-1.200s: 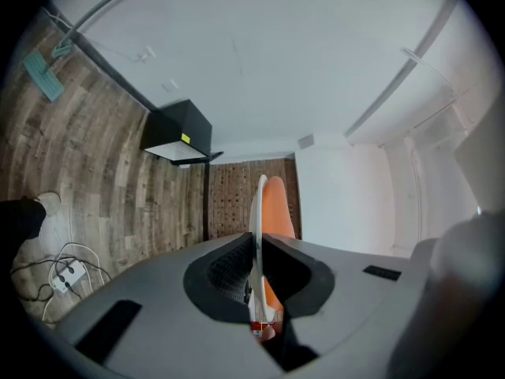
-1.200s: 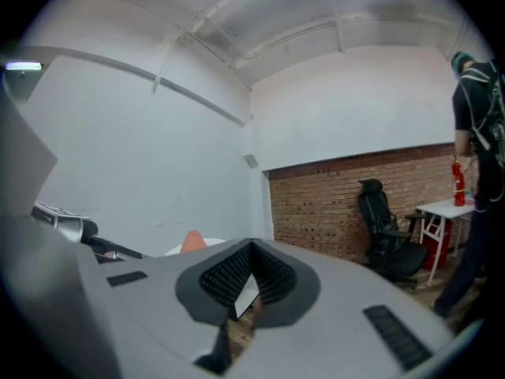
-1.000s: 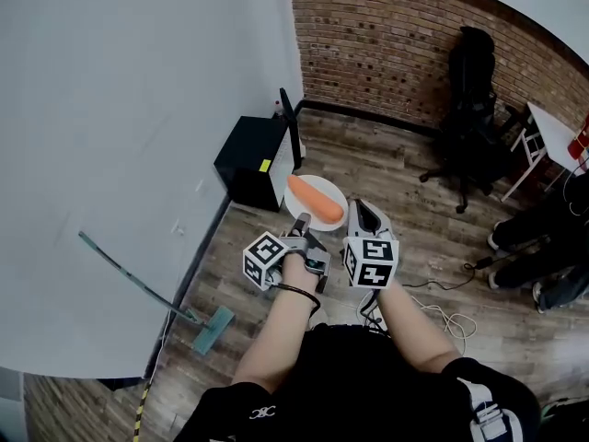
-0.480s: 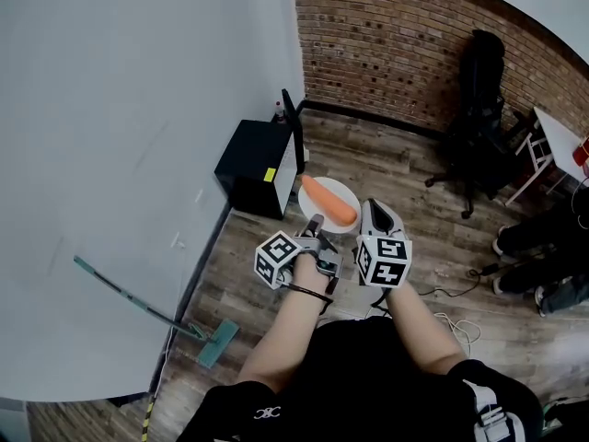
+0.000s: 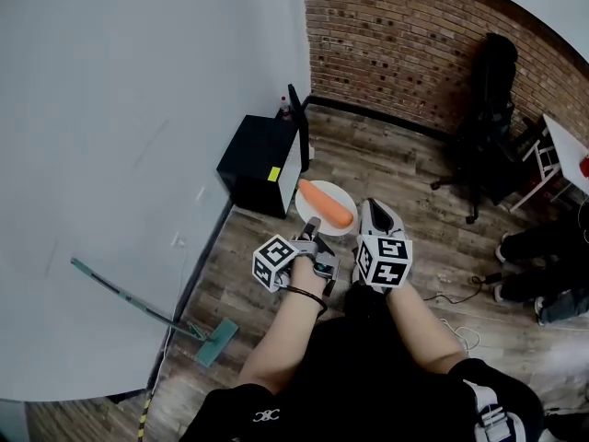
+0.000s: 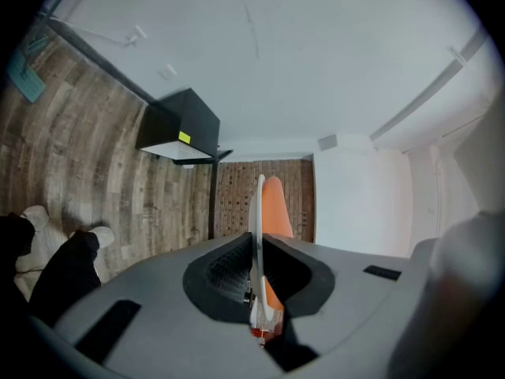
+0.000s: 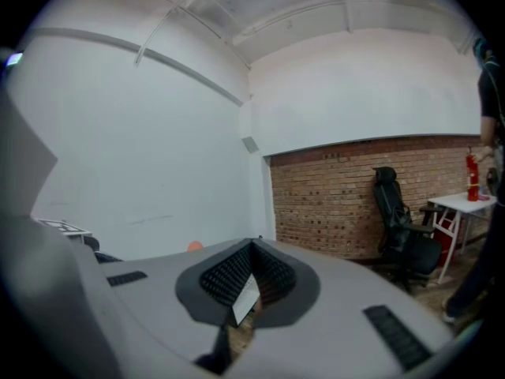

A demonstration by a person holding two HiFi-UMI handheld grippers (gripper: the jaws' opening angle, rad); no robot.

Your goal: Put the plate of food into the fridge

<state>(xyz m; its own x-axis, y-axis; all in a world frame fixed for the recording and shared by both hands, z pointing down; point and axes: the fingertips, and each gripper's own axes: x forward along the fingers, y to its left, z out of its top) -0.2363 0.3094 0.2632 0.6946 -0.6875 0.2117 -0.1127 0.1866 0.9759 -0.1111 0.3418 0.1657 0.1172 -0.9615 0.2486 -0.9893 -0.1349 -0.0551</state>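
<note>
A white plate (image 5: 310,213) carrying a long orange piece of food (image 5: 328,203) hangs above the wooden floor. My left gripper (image 5: 311,226) is shut on its near rim. In the left gripper view the plate (image 6: 257,204) stands edge-on between the pads, with the food (image 6: 275,208) to its right. My right gripper (image 5: 367,213) grips the plate's right edge; a white sliver of the plate (image 7: 246,297) shows between its closed jaws (image 7: 246,289). The small black fridge (image 5: 261,162) stands on the floor just beyond the plate, its door (image 5: 298,142) swung open.
A white wall runs along the left and a brick wall (image 5: 405,44) crosses the back. An office chair (image 5: 492,109) and a white table (image 5: 563,141) are at the right. A floor mop (image 5: 152,309) leans by the wall. Cables (image 5: 458,323) and a seated person's legs (image 5: 543,261) are at the right.
The view has shifted slightly, with the fridge and chair drifting right. Both grippers keep their hold on the plate, which stays just in front of the open fridge.
</note>
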